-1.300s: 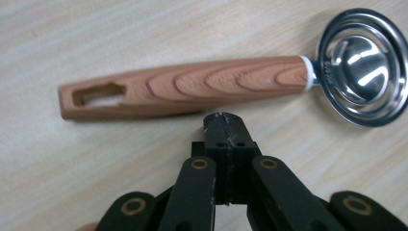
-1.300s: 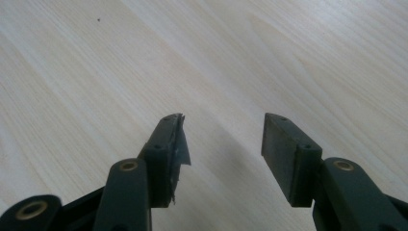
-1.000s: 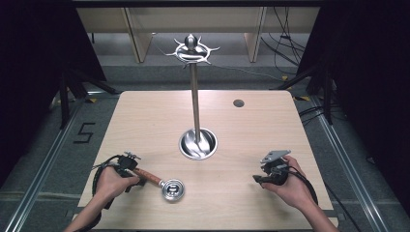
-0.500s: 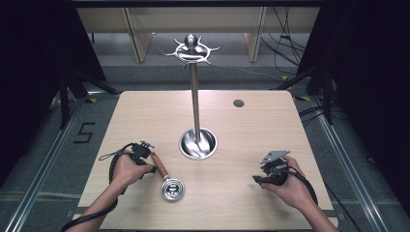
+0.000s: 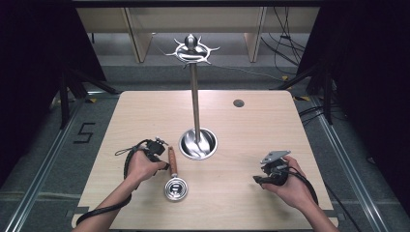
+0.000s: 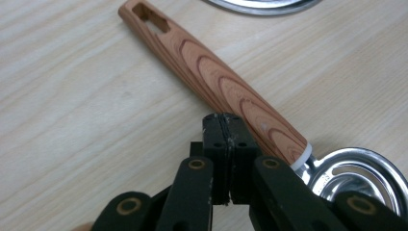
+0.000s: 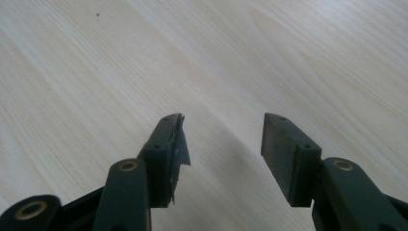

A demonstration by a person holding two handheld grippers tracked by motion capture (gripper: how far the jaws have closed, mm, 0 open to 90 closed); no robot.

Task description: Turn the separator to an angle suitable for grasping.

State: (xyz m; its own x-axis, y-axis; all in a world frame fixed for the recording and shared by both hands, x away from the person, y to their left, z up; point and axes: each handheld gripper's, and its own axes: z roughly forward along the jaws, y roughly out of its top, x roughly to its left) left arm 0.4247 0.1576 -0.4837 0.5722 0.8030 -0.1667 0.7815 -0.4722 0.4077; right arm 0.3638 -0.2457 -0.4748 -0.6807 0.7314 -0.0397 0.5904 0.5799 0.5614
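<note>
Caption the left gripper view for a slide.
Shut left gripper beside the wood-grain handle of a steel strainer lying on the table.

Wooden table, tall steel stand on round base, dark hole near far edge

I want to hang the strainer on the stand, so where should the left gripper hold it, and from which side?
Probably the wooden handle of the strainer, near its middle, from above with the jaws across its width. It lies flat on the table and is long and narrow, with its slotted end free for a hook. The left gripper is shut beside it and would have to open first.
</note>
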